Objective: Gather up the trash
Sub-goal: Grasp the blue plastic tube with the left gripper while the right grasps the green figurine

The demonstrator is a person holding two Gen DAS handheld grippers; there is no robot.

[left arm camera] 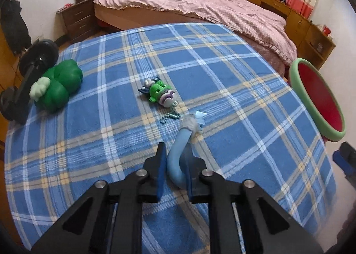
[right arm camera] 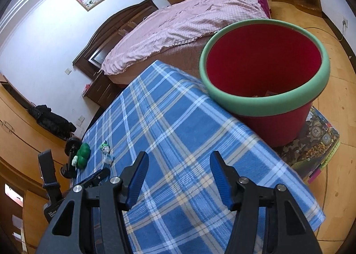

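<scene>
The left gripper [left arm camera: 175, 164] points steeply down at the table under the blue checked blanket [left arm camera: 233, 89], and its jaws are clamped on a curved light-blue tube [left arm camera: 178, 158], a piece of trash that rises from between the pads and bends away toward the middle of the blanket. The tube's far end is wrapped in a grey fuzzy band, with a scrap of clear plastic [left arm camera: 200, 118] just beyond it on the blanket. Just past that scrap lies a small green toy figure [left arm camera: 159, 93] with a bead chain, and a larger green plush toy [left arm camera: 60, 84] sits at the blanket's left edge, beside a black dumbbell [left arm camera: 33, 62]. The right gripper [right arm camera: 179, 178] tilts down over the blanket's near corner with its jaws standing half apart and nothing between them. Beyond it, just off the blanket's right edge, stands the red bin [right arm camera: 264, 102] with a green rim, mouth up.
</scene>
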